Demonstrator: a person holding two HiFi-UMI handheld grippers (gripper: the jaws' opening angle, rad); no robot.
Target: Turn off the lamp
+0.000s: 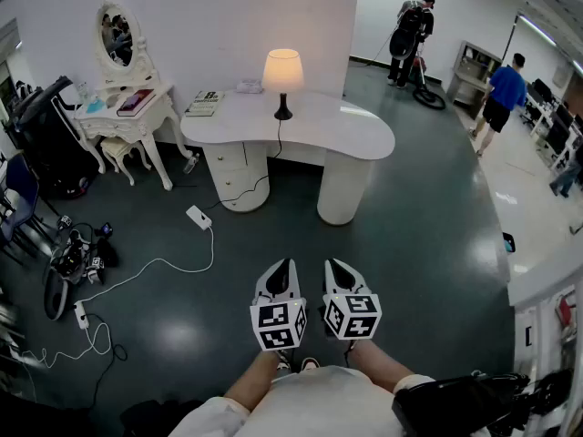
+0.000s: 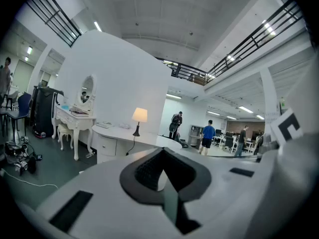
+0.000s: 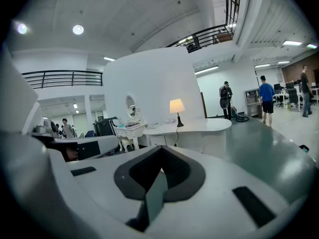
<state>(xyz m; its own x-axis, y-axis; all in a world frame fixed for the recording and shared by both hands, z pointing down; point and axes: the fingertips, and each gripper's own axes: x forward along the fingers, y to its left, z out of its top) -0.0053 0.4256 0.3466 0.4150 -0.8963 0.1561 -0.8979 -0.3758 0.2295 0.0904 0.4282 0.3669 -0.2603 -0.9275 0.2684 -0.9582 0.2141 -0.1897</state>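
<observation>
a: glowing on the curved white desk (image 1: 360, 135) by the wall, the small table lamp with a cream shade and black base (image 1: 282, 73) is shining.

b: the left gripper (image 1: 282, 268) and right gripper (image 1: 335, 268) are hovering side by side over the dark floor (image 1: 419, 271), well apart from it, jaws pressed together, gripping nothing.

Lamp (image 1: 282, 73): cream glowing shade, black stand. Desk (image 1: 351, 127) white. Floor (image 1: 428, 244) dark teal-grey. Power strip (image 1: 199, 217) white.

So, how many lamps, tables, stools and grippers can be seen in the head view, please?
lamp: 1
tables: 2, white desk and dressing table
stool: 1
grippers: 2, left gripper and right gripper
Total: 6
</observation>
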